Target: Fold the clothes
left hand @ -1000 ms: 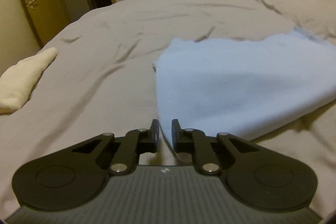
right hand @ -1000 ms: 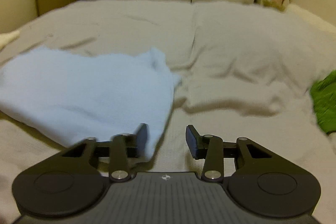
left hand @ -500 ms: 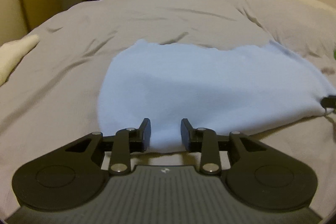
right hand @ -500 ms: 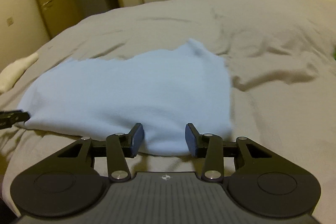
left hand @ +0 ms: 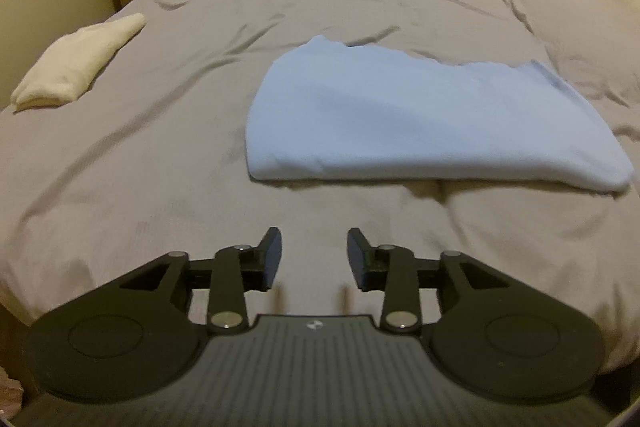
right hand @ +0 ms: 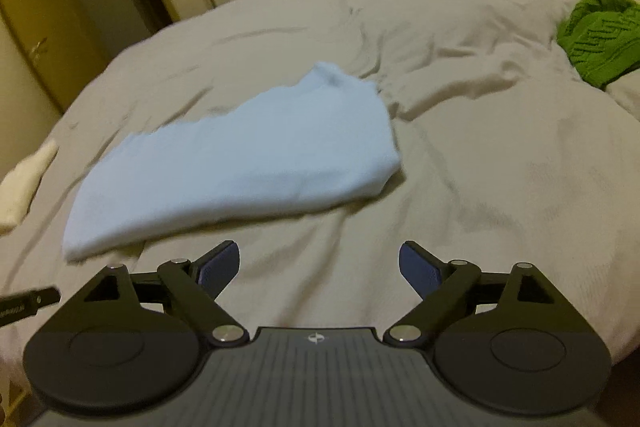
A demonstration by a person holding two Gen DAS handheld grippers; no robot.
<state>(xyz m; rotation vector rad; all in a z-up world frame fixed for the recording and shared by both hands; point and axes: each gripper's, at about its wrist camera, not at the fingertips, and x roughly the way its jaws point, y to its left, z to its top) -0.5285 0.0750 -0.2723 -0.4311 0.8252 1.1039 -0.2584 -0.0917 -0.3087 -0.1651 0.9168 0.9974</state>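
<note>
My left gripper [left hand: 314, 259] and right gripper [right hand: 320, 269] have both let go of the blue cloth [left hand: 424, 123]; their jaws are opening, the right far wider, nothing between them. Half a second ago the hem sat between the fingers; now the folded cloth lies mid-frame on the bed [left hand: 160, 155], apart from both.

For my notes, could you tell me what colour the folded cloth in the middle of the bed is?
Light blue; the left wrist view shows it best.

left tool [left hand: 314, 259] opening, right tool [right hand: 320, 267] opening, empty
</note>
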